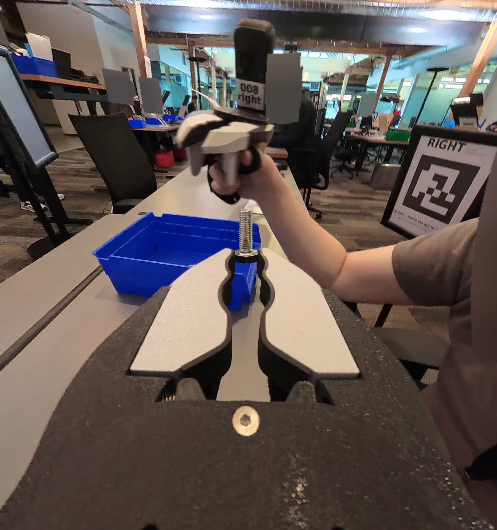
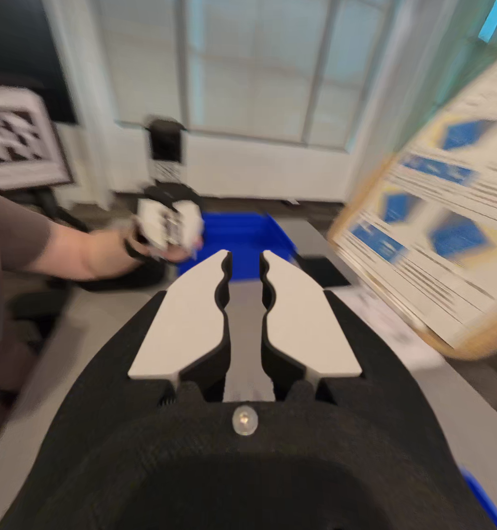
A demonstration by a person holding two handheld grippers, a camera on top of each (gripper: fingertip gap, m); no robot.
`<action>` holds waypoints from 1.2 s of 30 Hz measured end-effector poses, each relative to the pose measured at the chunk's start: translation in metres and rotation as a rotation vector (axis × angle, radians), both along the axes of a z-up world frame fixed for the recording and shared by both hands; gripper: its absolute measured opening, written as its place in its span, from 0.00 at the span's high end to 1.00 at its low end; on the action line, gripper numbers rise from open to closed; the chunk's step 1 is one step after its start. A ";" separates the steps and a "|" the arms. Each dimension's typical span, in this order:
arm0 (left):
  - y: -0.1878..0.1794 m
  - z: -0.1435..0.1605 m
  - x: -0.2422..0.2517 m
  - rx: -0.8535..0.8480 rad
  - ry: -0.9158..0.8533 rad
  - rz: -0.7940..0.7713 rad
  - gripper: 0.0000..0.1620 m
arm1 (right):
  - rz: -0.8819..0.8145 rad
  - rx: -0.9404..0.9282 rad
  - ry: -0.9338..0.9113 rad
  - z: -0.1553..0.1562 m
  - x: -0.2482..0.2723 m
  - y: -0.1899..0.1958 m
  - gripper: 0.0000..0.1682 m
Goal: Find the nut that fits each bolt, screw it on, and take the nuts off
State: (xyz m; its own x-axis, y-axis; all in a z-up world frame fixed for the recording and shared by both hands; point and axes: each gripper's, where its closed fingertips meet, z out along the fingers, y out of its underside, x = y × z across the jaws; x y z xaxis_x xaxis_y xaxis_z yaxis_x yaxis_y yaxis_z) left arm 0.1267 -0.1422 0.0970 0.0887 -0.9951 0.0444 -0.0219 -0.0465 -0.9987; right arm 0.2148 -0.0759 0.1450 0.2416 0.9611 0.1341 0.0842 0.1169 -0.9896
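Note:
My left gripper (image 1: 246, 253) is shut on the hex head of a silver threaded bolt (image 1: 245, 229), which stands upright with its thread pointing up, just above the near right corner of an open blue bin (image 1: 155, 252). My right gripper (image 1: 213, 172) hangs above and behind the bolt with its fingers pointing down and apart, nothing between them. The right wrist view is blurred. In it my right gripper (image 2: 244, 255) is open and empty, with the blue bin (image 2: 241, 238) beyond it and the left gripper (image 2: 170, 226) at the left with the bolt. I see no loose nut.
The bin stands on a grey table (image 1: 40, 286). A framed black-and-white marker sign (image 1: 439, 183) stands at the right and a black office chair (image 1: 112, 160) beyond the table's left side. A board with blue pictures (image 2: 428, 229) leans close at the right. The gap from one gripper's tips to the other's is roughly 12 cm.

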 end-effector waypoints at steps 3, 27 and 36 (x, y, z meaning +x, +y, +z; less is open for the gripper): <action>0.002 0.007 -0.005 -0.016 -0.044 0.006 0.91 | 0.224 -0.070 0.129 0.012 -0.053 -0.040 0.89; 0.001 0.012 -0.005 0.018 -0.036 0.034 0.82 | 0.462 -0.216 0.200 -0.010 -0.105 -0.063 0.95; 0.014 0.012 -0.021 0.058 0.047 0.131 0.83 | -0.599 -0.634 -0.675 -0.167 0.118 0.080 0.95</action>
State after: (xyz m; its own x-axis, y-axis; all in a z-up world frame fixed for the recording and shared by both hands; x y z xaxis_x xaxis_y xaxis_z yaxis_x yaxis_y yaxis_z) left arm 0.1059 -0.1281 0.1095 0.2185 -0.9756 -0.0198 -0.0665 0.0054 -0.9978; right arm 0.3332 0.0042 -0.0222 0.7538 0.6542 -0.0621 0.5037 -0.6358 -0.5848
